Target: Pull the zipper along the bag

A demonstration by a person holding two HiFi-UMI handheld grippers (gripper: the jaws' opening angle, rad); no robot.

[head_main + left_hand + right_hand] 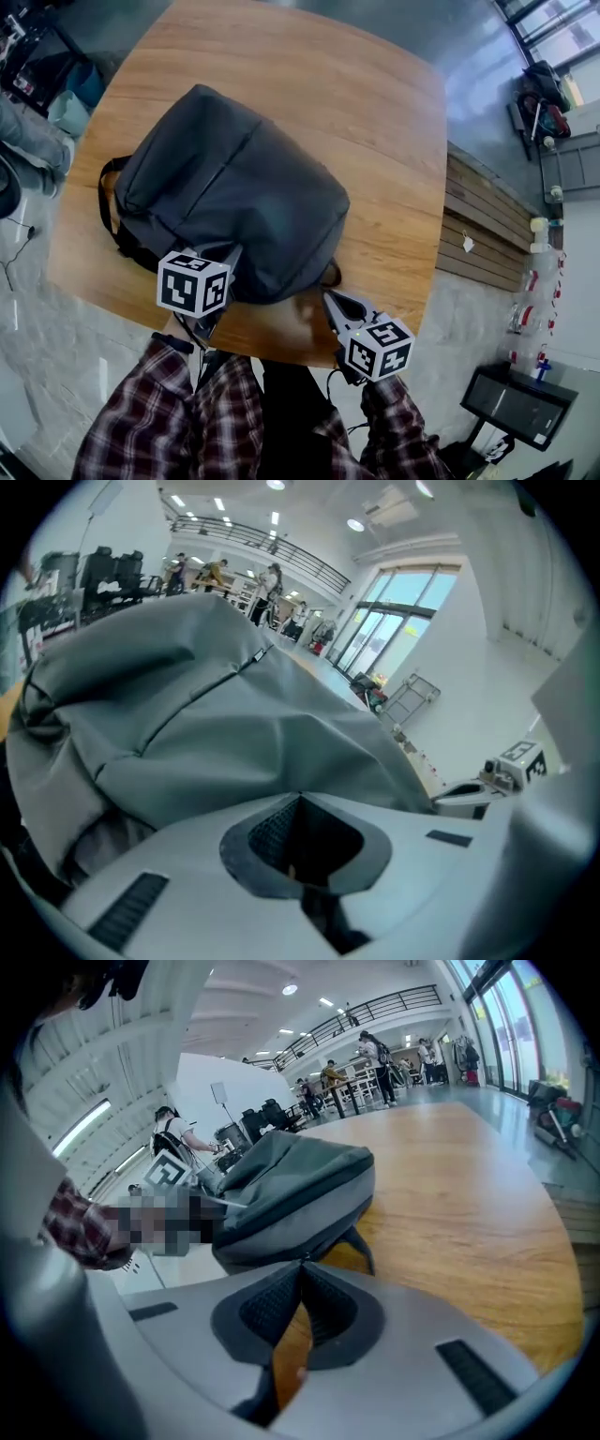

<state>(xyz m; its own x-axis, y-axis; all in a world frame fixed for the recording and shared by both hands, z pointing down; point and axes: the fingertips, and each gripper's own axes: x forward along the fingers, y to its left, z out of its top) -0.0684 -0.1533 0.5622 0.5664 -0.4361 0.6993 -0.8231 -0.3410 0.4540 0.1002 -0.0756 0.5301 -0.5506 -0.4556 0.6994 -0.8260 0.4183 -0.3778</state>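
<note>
A dark grey backpack lies on the round wooden table. My left gripper is shut, its tips pressed against the bag's near edge. In the left gripper view the jaws meet right under a fold of the bag, and I see nothing between them. A zipper line runs up across the fabric. My right gripper is shut and empty, just off the bag's near right corner. The right gripper view shows its tips closed over bare wood in front of the bag.
A black strap loops out at the bag's left end, another strap lies by the near corner. A slatted wooden bench runs beside the table on the right. Plaid sleeves fill the bottom. People stand far off in the hall.
</note>
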